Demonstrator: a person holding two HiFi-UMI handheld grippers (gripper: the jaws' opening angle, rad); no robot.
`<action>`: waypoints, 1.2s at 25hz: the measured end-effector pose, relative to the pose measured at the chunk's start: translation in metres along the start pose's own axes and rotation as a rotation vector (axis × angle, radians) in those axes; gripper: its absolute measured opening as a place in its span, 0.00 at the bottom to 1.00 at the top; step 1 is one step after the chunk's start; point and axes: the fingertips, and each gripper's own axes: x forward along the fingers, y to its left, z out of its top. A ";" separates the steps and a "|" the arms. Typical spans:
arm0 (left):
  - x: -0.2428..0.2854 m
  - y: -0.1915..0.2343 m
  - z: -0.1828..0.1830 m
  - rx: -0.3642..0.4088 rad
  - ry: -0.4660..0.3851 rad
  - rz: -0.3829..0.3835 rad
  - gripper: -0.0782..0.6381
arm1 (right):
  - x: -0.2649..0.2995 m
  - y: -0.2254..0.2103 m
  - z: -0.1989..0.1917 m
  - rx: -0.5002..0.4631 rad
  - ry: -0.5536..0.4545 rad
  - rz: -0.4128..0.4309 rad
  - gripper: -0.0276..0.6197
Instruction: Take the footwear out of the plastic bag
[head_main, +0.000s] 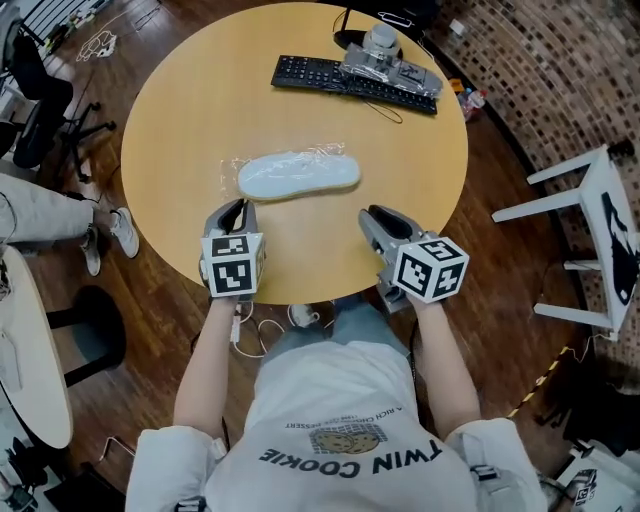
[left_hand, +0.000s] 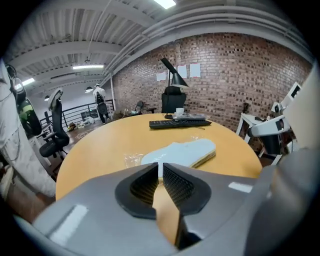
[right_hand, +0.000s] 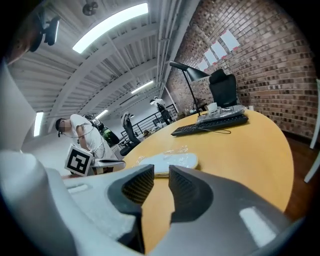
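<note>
A pale blue flat slipper (head_main: 298, 175) lies inside a clear plastic bag (head_main: 232, 170) near the middle of the round wooden table (head_main: 180, 110). It also shows as the slipper (left_hand: 182, 151) ahead of the left jaws and as the slipper (right_hand: 167, 161) ahead of the right jaws. My left gripper (head_main: 236, 207) hovers at the table's near edge, just short of the bag's left end; its jaws stand almost together with only a thin slit and hold nothing. My right gripper (head_main: 372, 215) hovers at the near edge, right of the slipper, jaws apart and empty.
A black keyboard (head_main: 320, 75) and a bagged grey object (head_main: 392, 62) lie at the table's far side. A white stool (head_main: 592, 230) stands to the right, office chairs (head_main: 40, 110) to the left. A seated person's legs (head_main: 60, 215) are at the left edge.
</note>
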 end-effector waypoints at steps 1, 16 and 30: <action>0.008 0.010 0.001 0.008 0.012 0.020 0.16 | 0.005 -0.007 0.005 0.011 -0.003 0.012 0.17; 0.084 0.067 -0.040 0.138 0.317 0.094 0.12 | 0.089 -0.075 0.021 0.126 0.180 0.130 0.21; 0.099 0.078 -0.046 0.207 0.396 0.099 0.11 | 0.098 -0.077 -0.016 0.366 0.390 0.325 0.33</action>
